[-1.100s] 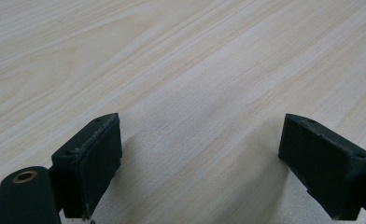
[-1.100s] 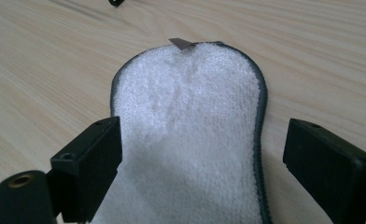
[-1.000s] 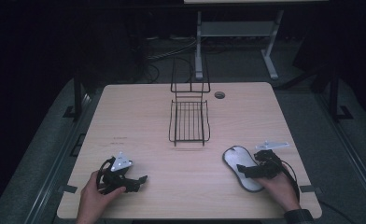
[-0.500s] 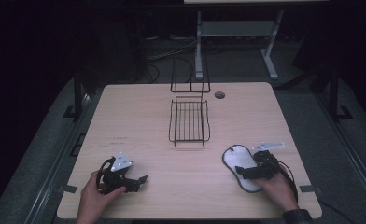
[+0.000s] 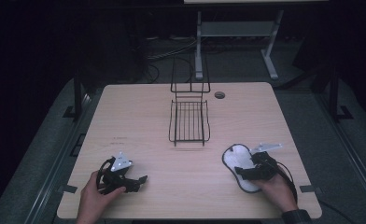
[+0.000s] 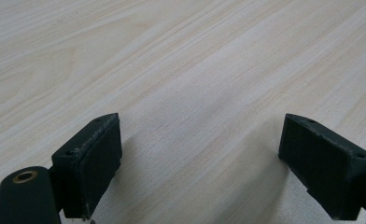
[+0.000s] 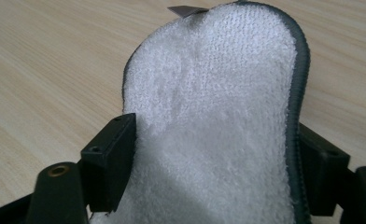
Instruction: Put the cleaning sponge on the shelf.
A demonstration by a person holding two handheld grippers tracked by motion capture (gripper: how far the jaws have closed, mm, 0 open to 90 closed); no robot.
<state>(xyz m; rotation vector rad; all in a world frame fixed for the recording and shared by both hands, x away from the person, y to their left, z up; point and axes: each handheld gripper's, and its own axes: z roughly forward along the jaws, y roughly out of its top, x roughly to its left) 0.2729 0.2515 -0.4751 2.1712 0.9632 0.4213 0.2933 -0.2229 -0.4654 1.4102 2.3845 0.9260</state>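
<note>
Jaws of the right gripper (image 5: 242, 170), just closing, flank a white insole (image 7: 218, 121) flat on the table (image 5: 144, 112); left gripper (image 5: 137, 182) rests wide open, wire rack (image 5: 189, 122) unfilled.

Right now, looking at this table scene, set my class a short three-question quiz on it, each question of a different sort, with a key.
1. True or false: the left hand-held gripper has something between its jaws.
2. What lies between the jaws of the right hand-held gripper?
   A. a white fleecy pad with a grey edge
   B. a metal spoon
   C. a paper cup
3. Fill in: at the middle of the table, beyond both hand-held grippers, stands a black wire ____.

Key
1. False: its jaws stand wide apart over bare wood.
2. A: the white pad lies flat on the table, one jaw at each of its edges.
3. rack: the rack.
</note>
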